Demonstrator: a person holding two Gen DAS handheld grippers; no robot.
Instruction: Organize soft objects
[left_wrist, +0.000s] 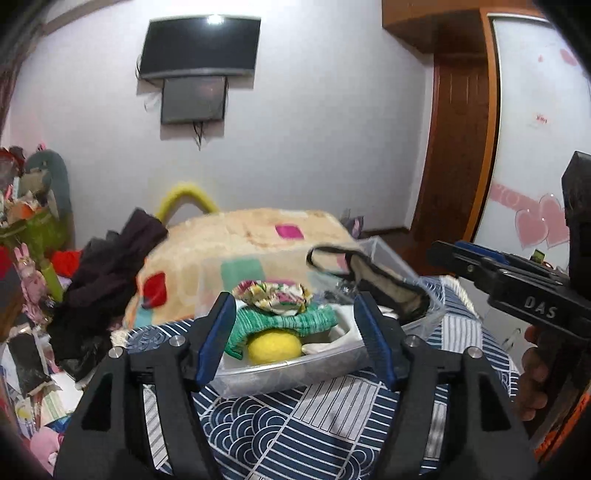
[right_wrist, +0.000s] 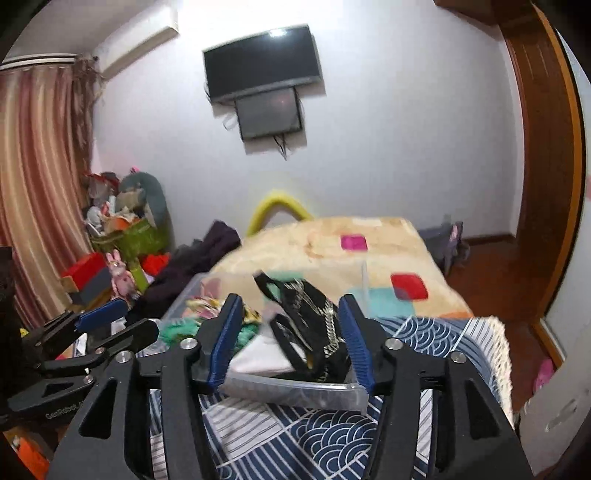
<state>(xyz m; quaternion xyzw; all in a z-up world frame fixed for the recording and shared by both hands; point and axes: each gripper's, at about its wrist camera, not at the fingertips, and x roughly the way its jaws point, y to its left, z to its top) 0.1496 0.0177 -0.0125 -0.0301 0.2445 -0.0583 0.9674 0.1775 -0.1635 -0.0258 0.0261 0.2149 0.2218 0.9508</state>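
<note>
We see the clear plastic bin (left_wrist: 388, 254) sitting on the blue-and-white patterned cloth (left_wrist: 295, 424), its near rim close in front of both sets of fingers. Our left gripper (left_wrist: 295, 332) hangs with its jaws parted and nothing between the blue pads; beyond the gap lie the yellow ball (left_wrist: 273, 347), the green knit piece (left_wrist: 288, 319) over it, and the floral fabric piece (left_wrist: 273, 293) on top, all inside the bin. Our right gripper (right_wrist: 291, 334) is likewise spread and gripping nothing. Past it, the black bag with a chain (right_wrist: 314, 325) sits in the bin's right end, blurred, its strap rising toward 12 o'clock above the rim.

In the left wrist view the right gripper enters at 3 o'clock, near the bin's far right corner. The cloth's fringed edge (right_wrist: 498, 354) falls away at 3 o'clock in the right wrist view, with wooden floor (right_wrist: 491, 266) beyond.

Behind the bin spreads a cream blanket (left_wrist: 240, 236) with coloured squares. A wall-mounted screen (left_wrist: 199, 44) hangs at 12 o'clock, clutter (left_wrist: 33, 229) piles at 9 o'clock, and striped curtains (right_wrist: 37, 166) hang at 9 o'clock in the right wrist view.
</note>
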